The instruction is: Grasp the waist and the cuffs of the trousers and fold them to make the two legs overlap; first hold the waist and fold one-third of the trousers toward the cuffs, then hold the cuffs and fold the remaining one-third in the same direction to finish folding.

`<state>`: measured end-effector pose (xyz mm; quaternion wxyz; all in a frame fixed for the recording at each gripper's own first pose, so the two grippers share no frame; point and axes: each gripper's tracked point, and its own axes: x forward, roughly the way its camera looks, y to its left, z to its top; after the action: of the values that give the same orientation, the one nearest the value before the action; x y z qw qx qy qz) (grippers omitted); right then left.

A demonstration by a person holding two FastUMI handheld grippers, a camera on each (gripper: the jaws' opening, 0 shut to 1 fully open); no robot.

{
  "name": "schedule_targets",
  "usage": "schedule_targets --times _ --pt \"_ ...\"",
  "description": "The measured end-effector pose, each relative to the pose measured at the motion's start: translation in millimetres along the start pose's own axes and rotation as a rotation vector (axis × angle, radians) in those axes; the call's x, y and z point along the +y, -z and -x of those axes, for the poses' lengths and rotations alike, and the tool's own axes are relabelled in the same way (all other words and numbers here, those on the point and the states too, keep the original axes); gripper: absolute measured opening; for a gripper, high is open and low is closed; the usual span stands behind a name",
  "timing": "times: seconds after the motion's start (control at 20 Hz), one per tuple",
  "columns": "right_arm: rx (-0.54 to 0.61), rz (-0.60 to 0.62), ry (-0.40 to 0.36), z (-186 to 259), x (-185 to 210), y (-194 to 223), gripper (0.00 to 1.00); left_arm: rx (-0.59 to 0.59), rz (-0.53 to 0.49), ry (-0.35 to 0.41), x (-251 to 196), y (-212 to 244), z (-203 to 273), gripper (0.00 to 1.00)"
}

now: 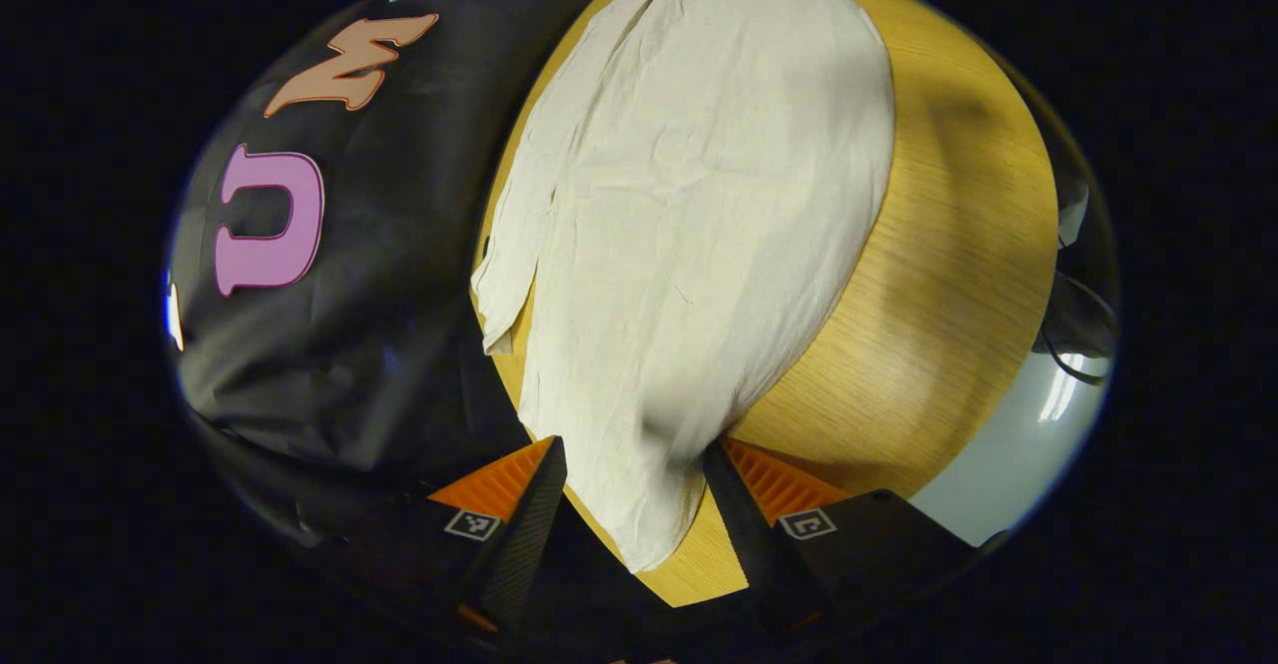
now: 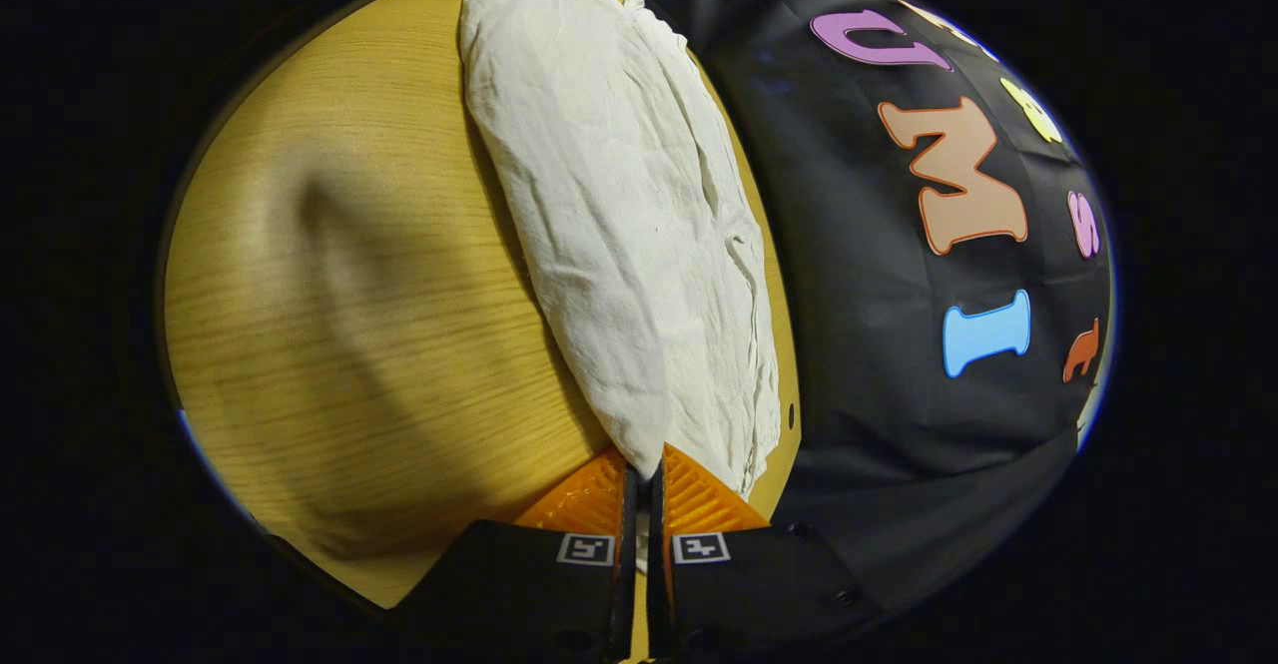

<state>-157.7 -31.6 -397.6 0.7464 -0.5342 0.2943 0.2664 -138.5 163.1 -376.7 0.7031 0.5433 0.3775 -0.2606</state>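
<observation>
The off-white trousers (image 1: pixel 689 205) lie flat and lengthwise on the wooden table (image 1: pixel 958 275), along the edge next to the booth's black cloth wall (image 1: pixel 399 325), with a second layer of fabric peeking out along that side. In your left gripper view the near end of the trousers tapers to a rounded corner that reaches down between your left gripper (image 1: pixel 635 489); its jaws stand wide apart, released, with the cloth lying loose between them and neither finger pressing on it. In your right gripper view the trousers (image 2: pixel 619 215) run away from you as a long wrinkled strip, and your right gripper (image 2: pixel 640 489) is clenched on their near end, both fingers pinching a thin bit of fabric. A soft shadow falls across the bare table (image 2: pixel 349 344) beside the trousers.
</observation>
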Motion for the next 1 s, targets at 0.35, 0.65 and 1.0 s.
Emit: schedule_targets --times 0.35,0.65,1.0 --pt "0.022 -0.022 -0.011 -1 0 2 0.04 0.069 0.035 0.035 -12 7 -15 0.17" --pt "0.029 -0.064 -0.063 9 5 9 0.07 0.143 0.129 -0.004 -10 22 -19 0.00" --pt "0.055 -0.066 -0.098 40 18 27 0.07 0.146 0.185 0.028 -21 45 -3 0.00"
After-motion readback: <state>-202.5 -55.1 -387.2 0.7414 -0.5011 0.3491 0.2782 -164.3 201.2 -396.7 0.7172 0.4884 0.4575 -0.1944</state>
